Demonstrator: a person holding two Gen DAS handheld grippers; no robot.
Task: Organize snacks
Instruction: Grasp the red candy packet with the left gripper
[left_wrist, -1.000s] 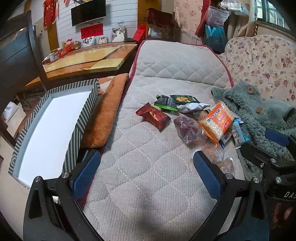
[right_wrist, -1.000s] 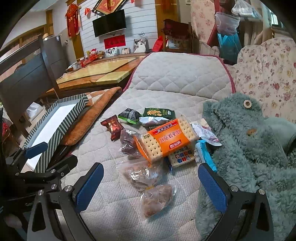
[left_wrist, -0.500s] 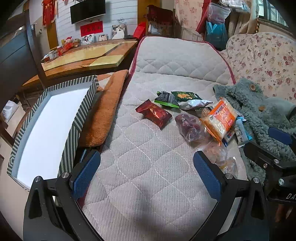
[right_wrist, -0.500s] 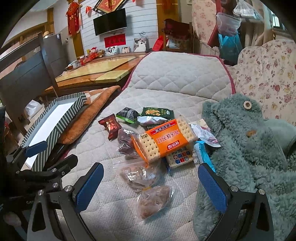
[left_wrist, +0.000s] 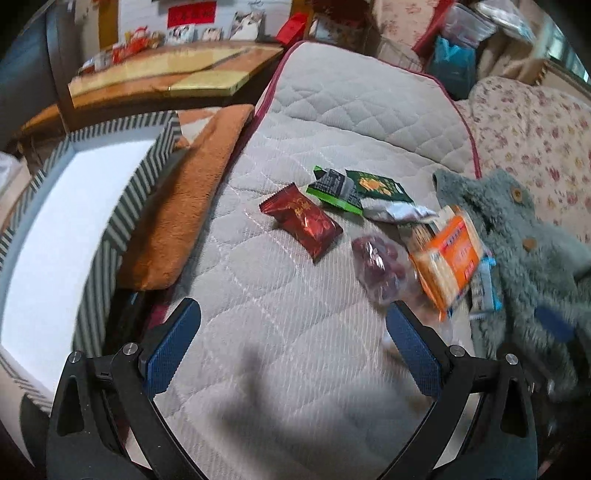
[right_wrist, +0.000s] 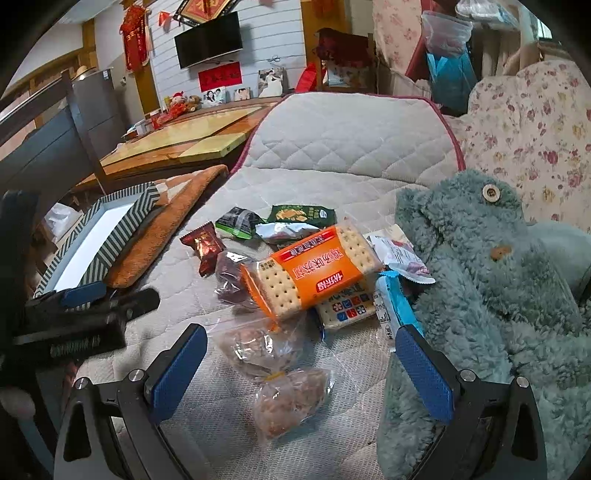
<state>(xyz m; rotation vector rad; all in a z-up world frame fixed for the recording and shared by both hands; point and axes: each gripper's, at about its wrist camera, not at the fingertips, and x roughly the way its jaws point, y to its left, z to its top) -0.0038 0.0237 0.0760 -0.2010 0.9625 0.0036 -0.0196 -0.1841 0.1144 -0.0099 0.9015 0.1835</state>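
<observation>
While both grippers' fingers gape empty | orange cracker pack (right_wrist: 314, 275) tops snack pile (right_wrist: 280, 280)

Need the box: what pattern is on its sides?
Dark green and white stripes on the box, clearest from the right wrist.

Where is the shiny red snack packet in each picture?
Left wrist view: the red snack packet lies near the middle, left of the other snacks.
Right wrist view: it sits left of centre, at the pile's left edge.
Shared landmark: the orange cracker pack lies to its right in both.
</observation>
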